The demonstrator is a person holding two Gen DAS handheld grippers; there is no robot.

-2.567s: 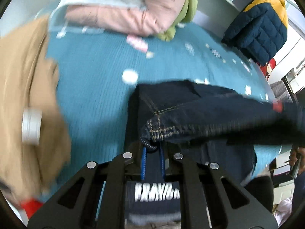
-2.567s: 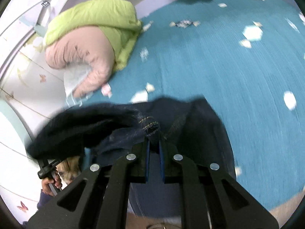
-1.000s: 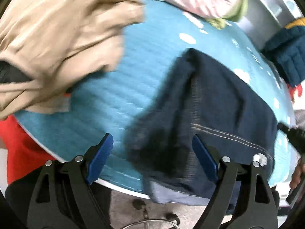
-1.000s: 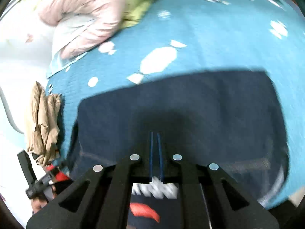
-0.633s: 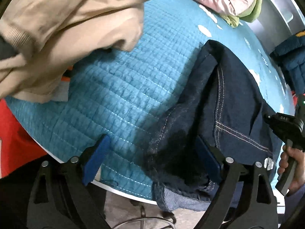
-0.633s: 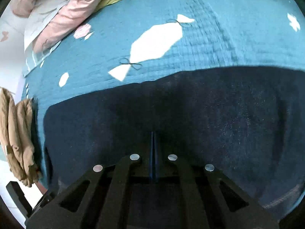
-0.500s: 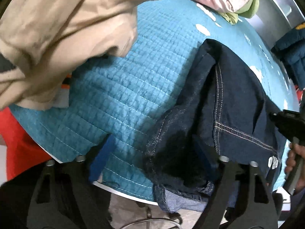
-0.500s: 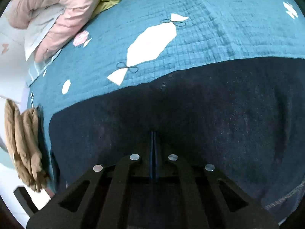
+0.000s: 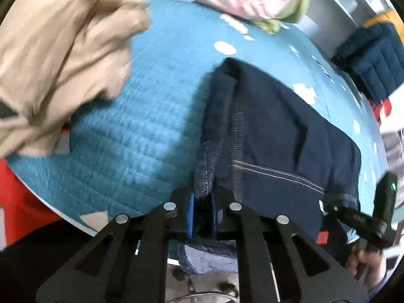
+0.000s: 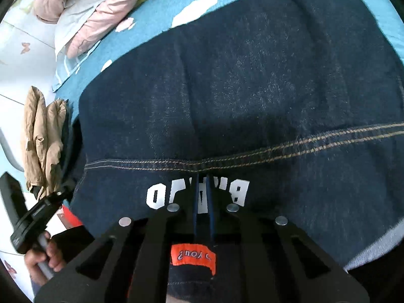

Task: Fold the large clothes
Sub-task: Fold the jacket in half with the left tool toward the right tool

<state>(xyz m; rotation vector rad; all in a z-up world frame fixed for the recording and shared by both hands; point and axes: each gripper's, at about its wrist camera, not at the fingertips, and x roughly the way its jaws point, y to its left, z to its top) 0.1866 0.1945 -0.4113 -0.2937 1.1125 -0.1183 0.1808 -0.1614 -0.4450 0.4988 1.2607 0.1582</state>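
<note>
Now we have the left gripper (image 9: pixel 202 208), jaws just closed, pinching the denim jacket's (image 9: pixel 277 136) thick hem at the blue quilt's (image 9: pixel 141 139) near edge, the right gripper (image 10: pixel 202 202) clamped on cloth too; heavy, stiff denim, best held by its seams.

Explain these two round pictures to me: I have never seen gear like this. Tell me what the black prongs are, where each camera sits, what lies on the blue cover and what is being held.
No robot here: a person holds a two-finger tool in each hand, with a fisheye camera on each looking along its fingers. One picture is from the left tool, the other from the right tool. On the blue quilt lies a dark denim garment, with a beige garment and a pink jacket nearby. The left tool's jaws have just been closing and now pinch the denim's edge. The right tool is shut on the denim near its white lettering.
</note>
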